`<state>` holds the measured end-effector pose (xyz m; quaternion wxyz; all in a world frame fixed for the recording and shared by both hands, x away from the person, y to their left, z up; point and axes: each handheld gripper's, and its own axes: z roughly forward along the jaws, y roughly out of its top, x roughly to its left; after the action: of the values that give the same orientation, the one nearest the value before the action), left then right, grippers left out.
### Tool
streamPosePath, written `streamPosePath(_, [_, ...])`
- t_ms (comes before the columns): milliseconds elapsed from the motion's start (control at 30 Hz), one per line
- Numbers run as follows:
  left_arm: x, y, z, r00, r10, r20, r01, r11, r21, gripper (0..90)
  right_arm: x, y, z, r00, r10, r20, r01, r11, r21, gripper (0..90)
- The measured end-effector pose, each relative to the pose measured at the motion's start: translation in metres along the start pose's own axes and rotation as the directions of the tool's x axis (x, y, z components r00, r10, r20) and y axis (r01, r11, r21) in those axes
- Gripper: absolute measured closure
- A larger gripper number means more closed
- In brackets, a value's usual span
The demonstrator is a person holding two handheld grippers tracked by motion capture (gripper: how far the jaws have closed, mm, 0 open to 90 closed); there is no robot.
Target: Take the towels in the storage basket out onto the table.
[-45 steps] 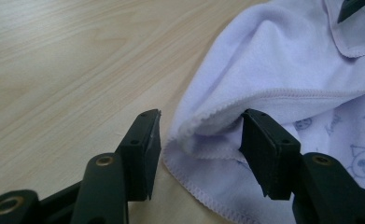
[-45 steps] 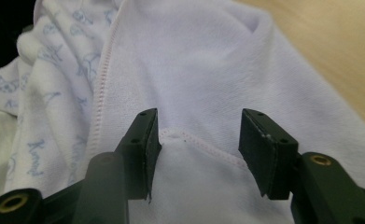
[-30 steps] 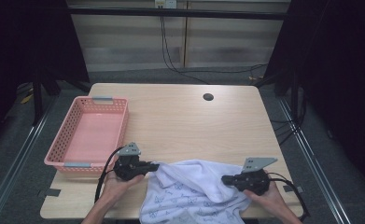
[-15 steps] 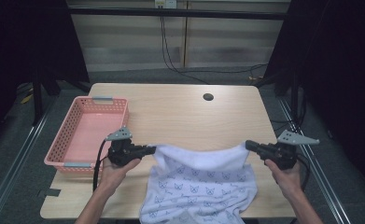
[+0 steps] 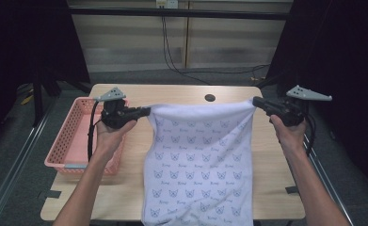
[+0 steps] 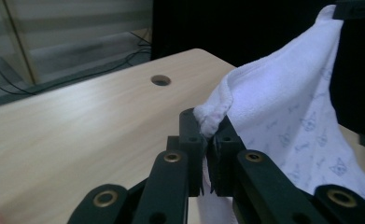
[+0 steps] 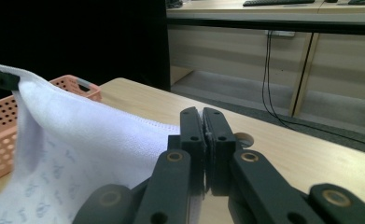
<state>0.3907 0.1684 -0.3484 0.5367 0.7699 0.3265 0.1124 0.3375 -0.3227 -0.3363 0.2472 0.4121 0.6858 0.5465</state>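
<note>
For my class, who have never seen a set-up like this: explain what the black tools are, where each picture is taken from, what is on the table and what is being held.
There is no robot here. A person holds a hand-worked clamp in each hand: the left gripper and the right gripper. One picture comes from a camera above the table, looking down. The other two come from small cameras riding on each clamp, looking along its black fingers. On the table stands a pink basket at the left. Both clamps are shut on the top corners of a white patterned towel, lifted and stretched between them so it hangs down, its lower part towards the table's near edge.
</note>
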Motion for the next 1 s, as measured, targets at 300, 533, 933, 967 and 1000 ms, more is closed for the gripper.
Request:
streamPosePath(300, [0.035,0.008,0.041,0.9962,-0.051,-0.071,0.054,0.9972,0.052,79.5,-0.03,0.008,0.056,0.9971,0.019,0.074,-0.023,0.998,0.055,87.5])
streamPosePath(533, [0.042,-0.01,0.058,0.988,-0.078,-0.134,0.091,0.9913,0.095,60.0,-0.048,-0.032,0.075,0.9887,0.041,0.145,-0.061,0.988,0.142,67.7])
streamPosePath(933, [-0.021,-0.067,0.036,1.0,0.004,-0.002,-0.004,0.9783,0.207,68.3,0.003,-0.081,0.014,0.9993,-0.013,0.035,0.005,0.978,0.21,57.7])
streamPosePath(967, [-0.024,-0.074,0.035,0.9999,-0.003,0.01,0.0,0.9777,0.21,69.1,0.008,-0.087,0.009,0.9998,-0.009,0.015,0.006,0.977,0.215,57.1])
streamPosePath(1000, [-0.028,-0.083,0.033,0.9992,-0.027,0.029,0.02,0.9749,0.222,70.2,0.012,-0.091,0.006,0.9999,-0.011,-0.001,0.011,0.973,0.23,56.2])
